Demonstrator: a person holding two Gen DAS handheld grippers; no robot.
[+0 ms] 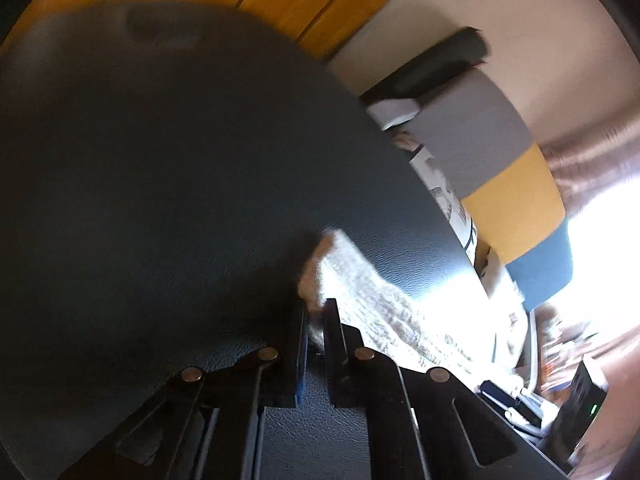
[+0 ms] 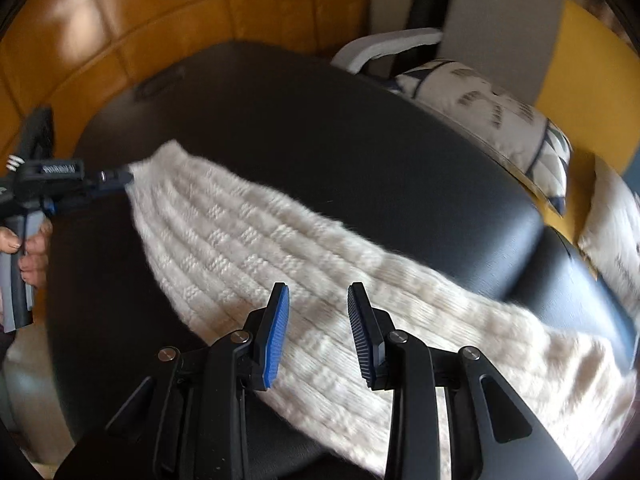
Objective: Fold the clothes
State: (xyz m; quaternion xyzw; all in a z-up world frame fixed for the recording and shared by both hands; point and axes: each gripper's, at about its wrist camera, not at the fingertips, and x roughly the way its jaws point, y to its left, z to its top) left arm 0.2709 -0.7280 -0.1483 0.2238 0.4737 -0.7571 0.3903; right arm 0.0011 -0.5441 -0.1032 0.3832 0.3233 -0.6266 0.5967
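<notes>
A cream knitted garment (image 2: 256,248) lies stretched across a dark leather-topped table (image 2: 320,128). In the left wrist view my left gripper (image 1: 316,312) is shut on the garment's (image 1: 360,284) fuzzy edge, which shows pinched between the black fingers. The right wrist view shows that same left gripper (image 2: 120,178) at the far left, clamped on the garment's corner, with a hand (image 2: 34,248) on its handle. My right gripper (image 2: 318,292) hovers over the knit's middle, open, with a wide gap between its blue pad (image 2: 280,320) and black pad and nothing between them.
A patterned cushion (image 2: 496,120) and a grey and yellow chair back (image 2: 504,20) stand beyond the table's far right edge. Orange wooden flooring (image 2: 120,20) lies behind the table. A second white cushion (image 2: 616,232) sits at the right.
</notes>
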